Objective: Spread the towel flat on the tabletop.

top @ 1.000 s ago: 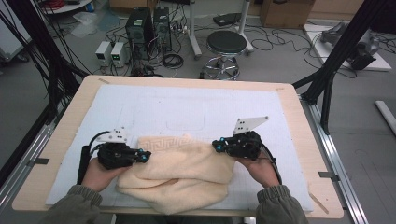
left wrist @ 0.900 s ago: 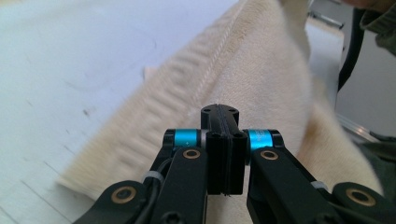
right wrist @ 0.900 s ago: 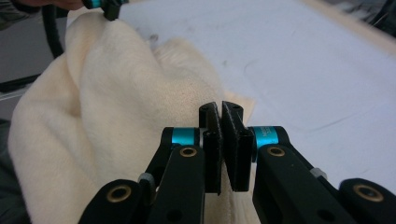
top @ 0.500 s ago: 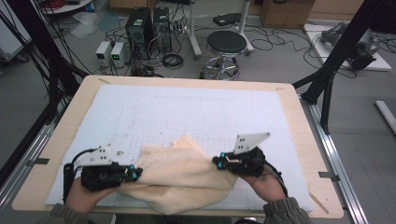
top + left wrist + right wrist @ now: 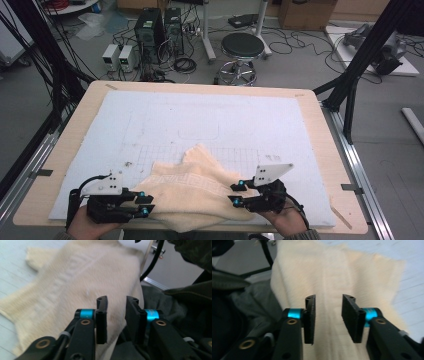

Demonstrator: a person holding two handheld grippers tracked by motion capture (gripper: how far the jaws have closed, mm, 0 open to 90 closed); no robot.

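So the cream towel (image 5: 197, 192) is lying rumpled at the near edge of the counter (image 5: 320, 125), on the pale blue mat (image 5: 210, 120), part of it hanging off the front edge. The left gripper (image 5: 145, 205) sits at the towel's left side, and the right gripper (image 5: 234, 194) at its right. Both have just been opening, so the fingers (image 5: 102, 315) are released now, with towel showing in the gap but nothing pinched.
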